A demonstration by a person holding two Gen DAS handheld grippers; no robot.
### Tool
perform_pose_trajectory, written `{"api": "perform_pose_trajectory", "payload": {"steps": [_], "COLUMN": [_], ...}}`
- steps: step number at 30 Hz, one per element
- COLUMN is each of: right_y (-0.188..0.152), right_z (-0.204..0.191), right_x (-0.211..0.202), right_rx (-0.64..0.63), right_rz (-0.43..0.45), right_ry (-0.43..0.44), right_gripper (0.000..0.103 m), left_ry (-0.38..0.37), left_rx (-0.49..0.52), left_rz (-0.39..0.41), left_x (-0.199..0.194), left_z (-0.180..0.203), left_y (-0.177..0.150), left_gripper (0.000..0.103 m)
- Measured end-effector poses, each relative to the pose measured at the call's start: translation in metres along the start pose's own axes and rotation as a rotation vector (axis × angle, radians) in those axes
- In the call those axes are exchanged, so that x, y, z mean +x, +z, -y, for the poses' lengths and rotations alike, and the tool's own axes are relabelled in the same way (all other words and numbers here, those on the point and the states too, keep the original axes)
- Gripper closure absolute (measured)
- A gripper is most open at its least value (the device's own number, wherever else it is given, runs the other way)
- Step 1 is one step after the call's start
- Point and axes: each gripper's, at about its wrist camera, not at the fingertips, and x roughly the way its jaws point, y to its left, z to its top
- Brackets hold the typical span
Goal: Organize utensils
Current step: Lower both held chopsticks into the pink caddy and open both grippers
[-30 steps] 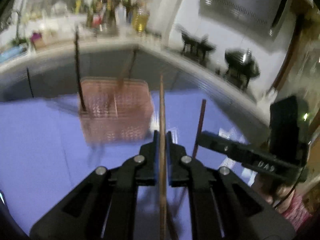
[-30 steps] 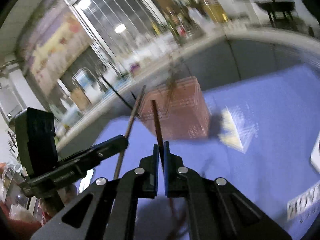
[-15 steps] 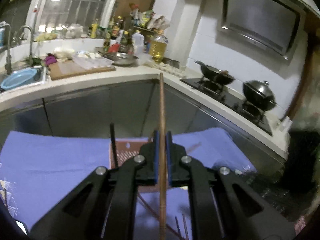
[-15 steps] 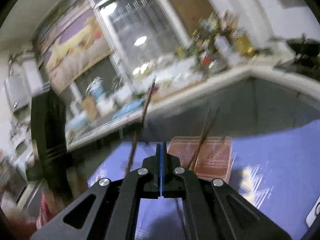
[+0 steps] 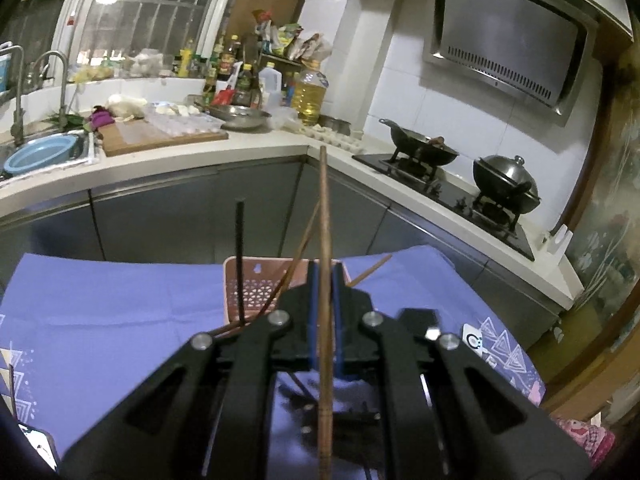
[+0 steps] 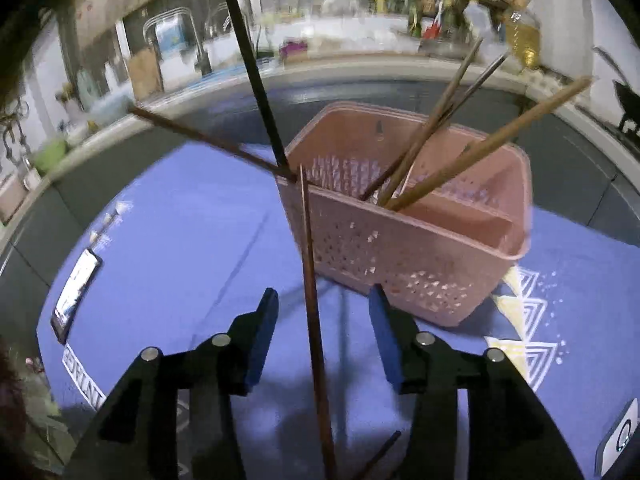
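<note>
Right hand-held gripper [image 6: 323, 322] opening around its brown chopstick [image 6: 314, 320] beside pink basket [image 6: 404, 256], previously clamped; left hand-held gripper [image 5: 324, 280] clamped on another chopstick [image 5: 325, 264], awaiting deposit.

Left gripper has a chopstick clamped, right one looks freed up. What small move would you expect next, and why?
Probably the left gripper carries its brown chopstick forward over the pink basket to drop it in. Its jaws are shut on the stick, while the right gripper is opening, pads clear of the thin stick between them.
</note>
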Motion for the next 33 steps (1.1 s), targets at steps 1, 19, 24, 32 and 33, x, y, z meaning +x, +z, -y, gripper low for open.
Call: {"api": "perform_pose_trajectory", "payload": {"steps": [1, 19, 24, 32, 33], "right_y": [-0.003, 0.059, 0.073, 0.065, 0.062], "right_z": [0.004, 0.069, 0.075, 0.073, 0.070], "right_x": [0.003, -0.138, -0.125, -0.067, -0.062], "right_rx": [0.025, 0.306, 0.273, 0.211, 0.206], "right_rz": [-0.014, 0.778, 0.825, 0.694, 0.670], "right_ry": [0.019, 0.072, 0.010, 0.041, 0.043], "right_gripper": [0.092, 0.097, 0.097, 0.097, 0.097], "left_ry": [0.004, 0.143, 0.245, 0.285, 0.290], "left_rx": [0.001, 0.058, 0.116, 0.159, 0.155], "left_rz": [0.004, 0.342, 0.397, 0.305, 0.279], "left_x": [0.002, 0.050, 0.070, 0.091, 0.092], "left_z": [0.002, 0.011, 0.008, -0.009, -0.012], "left_y": [0.000, 0.028, 0.021, -0.009, -0.013], "left_gripper": [0.097, 0.097, 0.097, 0.096, 0.096]}}
